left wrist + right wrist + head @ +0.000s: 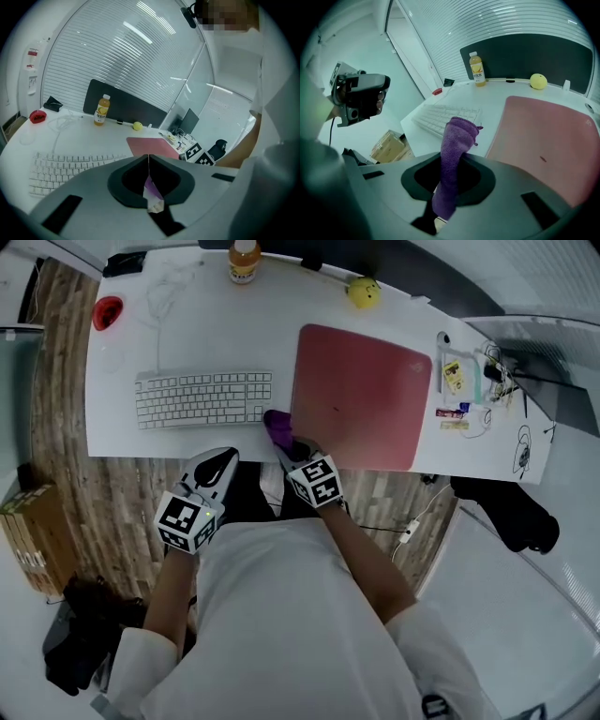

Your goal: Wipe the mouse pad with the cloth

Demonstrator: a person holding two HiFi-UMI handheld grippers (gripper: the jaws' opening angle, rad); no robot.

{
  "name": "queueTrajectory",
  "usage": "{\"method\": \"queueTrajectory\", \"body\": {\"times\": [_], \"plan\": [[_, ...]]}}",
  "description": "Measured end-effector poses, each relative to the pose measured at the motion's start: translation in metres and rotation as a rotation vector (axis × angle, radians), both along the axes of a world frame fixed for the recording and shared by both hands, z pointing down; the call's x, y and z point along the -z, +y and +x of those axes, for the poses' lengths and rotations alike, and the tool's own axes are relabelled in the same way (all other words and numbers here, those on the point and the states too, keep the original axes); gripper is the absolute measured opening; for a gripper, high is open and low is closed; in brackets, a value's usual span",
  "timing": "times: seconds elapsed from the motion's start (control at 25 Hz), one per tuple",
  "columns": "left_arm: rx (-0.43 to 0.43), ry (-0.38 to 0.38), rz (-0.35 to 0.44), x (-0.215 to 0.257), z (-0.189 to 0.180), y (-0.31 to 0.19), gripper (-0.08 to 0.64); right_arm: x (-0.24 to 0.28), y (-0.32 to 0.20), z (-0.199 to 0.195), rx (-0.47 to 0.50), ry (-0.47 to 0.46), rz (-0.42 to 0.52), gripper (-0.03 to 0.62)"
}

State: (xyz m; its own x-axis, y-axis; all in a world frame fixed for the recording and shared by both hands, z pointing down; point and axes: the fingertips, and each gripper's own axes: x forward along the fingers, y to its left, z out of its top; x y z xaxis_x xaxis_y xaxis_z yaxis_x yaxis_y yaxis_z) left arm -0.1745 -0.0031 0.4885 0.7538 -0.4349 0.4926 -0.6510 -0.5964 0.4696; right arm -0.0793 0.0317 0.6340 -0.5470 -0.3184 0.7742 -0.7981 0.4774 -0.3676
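At the desk's (187, 334) near edge, the right gripper (286, 442) is pinching the purple cloth (278, 427) between its jaws. In the right gripper view the cloth (454, 154) is standing up out of the jaws in a bunched roll, with its tail hanging down behind them. The bunched end is sitting just at the near left corner of the pad (361, 395), between the pad and the keyboard (204, 397); I cannot tell whether it is touching the pad.

The pad, a dull pink, is lying flat on the right half of the desk, with nothing resting on it.

The left gripper (220, 460) is hovering at the desk edge in front of the keyboard, well apart from the cloth. Its jaws are pressing together (148, 161) and holding nothing. A small pale purple sliver is showing in the hollow behind the tips, and I cannot tell what it is.

At the far side of the desk a bottle (244, 261) of orange drink is standing upright, with a yellow ball (364, 292) lying to its right and a red dish (108, 312) sitting near the far left corner. A cardboard box (33, 540) is resting on the wooden floor to the left.
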Motion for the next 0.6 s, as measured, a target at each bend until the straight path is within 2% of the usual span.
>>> {"method": "queueTrajectory", "body": {"times": [0.24,0.6], "plan": [[0.032,-0.042,-0.025,-0.003,0.019,0.008,0.020,-0.015,-0.016,0.029,-0.016,-0.009,-0.011,0.075],[0.060,-0.080,-0.056,-0.002,0.077,0.025,0.020,-0.046,-0.036,0.097,-0.076,0.030,-0.031,0.075]]}}
